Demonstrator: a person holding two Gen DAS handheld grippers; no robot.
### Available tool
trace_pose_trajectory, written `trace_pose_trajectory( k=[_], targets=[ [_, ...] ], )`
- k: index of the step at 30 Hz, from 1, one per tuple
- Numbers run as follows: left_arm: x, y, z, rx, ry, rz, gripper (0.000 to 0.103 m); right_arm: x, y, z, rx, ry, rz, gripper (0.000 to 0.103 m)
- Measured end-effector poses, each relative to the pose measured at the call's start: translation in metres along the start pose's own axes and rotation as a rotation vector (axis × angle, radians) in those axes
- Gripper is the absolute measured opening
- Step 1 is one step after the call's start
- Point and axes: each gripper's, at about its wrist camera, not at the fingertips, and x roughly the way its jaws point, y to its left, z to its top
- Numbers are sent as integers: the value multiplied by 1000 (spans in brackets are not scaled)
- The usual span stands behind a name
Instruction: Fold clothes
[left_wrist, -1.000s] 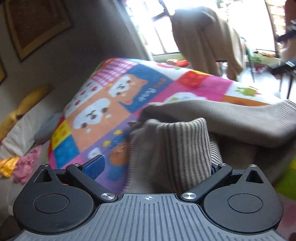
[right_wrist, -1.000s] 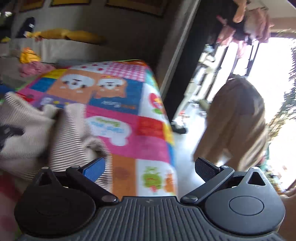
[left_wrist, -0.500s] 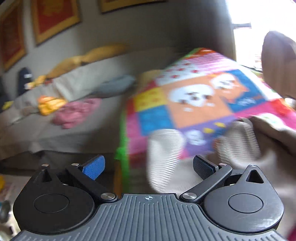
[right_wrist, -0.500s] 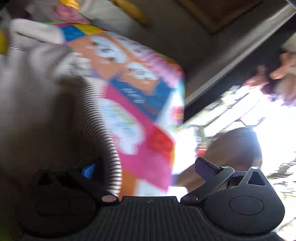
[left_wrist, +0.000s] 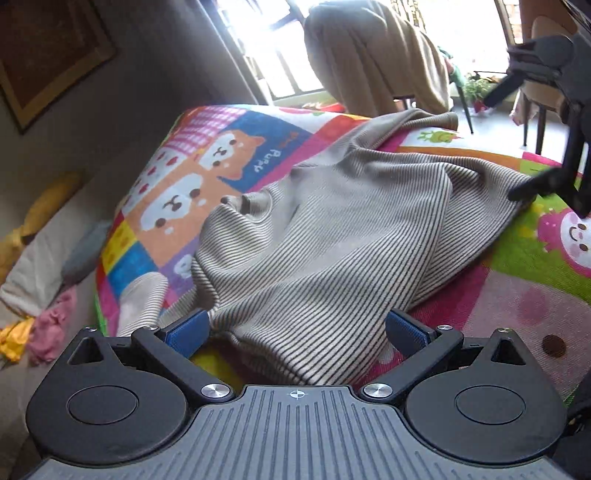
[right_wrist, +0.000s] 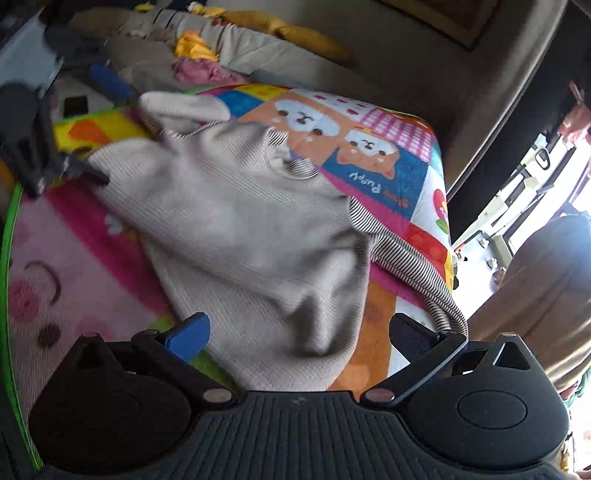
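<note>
Between the spread fingers of the left claw (left_wrist: 295, 332) lay the near hem of a striped knit sweater (left_wrist: 332, 236), its cloth bunched just ahead of the blue pads but not pinched, so that claw stood apart and held nothing. Ahead of the right claw (right_wrist: 299, 332), whose fingers were likewise apart, the same sweater (right_wrist: 236, 229) sagged in a soft fold between the pads, again with no grip that could be seen. It rested crumpled on a bright cartoon blanket (left_wrist: 207, 173) that covered the surface, and the garment seemed to have been dropped there so it could be spread flat before any fold; that is a judgement from the loose heap, not a thing shown. Both claws sat low at the near edge, one at each side of the cloth, which suited taking two corners of the hem at once. From the left claw the sweater's long axis ran away and to the right, hem nearest, the round neck opening (left_wrist: 255, 206) further off and left of centre, and one sleeve (left_wrist: 406, 125) trailing toward the far edge of the blanket by the window. A second sleeve cuff (left_wrist: 142, 299) lay just left of the left claw. From the right claw the neck sat ahead and slightly left, with a striped sleeve (right_wrist: 417, 273) hanging over the blanket's right edge.
</note>
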Motion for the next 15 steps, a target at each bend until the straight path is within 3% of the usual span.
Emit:
trace_pose_trajectory(
  k=[1,3,5,8,11,13,15],
  targets=[
    [-6,1,0,-10,-6,15,103,2,6,-6,-28,8,-42,103],
    [-16,4,2,-28,-25,31,103,9,11,-13,-66,12,-203,103],
    [-24,4,6,-57,-44,15,103,18,2,-12,13,-5,-334,103],
    [-31,-6,11,-97,-61,-46,103,20,-32,-3,259,-85,-421,103],
    [-27,-29,11,-60,-60,-70,103,-11,-65,5,508,-235,-517,103],
    [-23,-44,10,-24,-56,-80,103,-24,-81,9,573,-283,-552,103],
    [-15,-57,7,34,-51,-37,103,-31,-84,8,562,-289,-574,103]
  ],
)
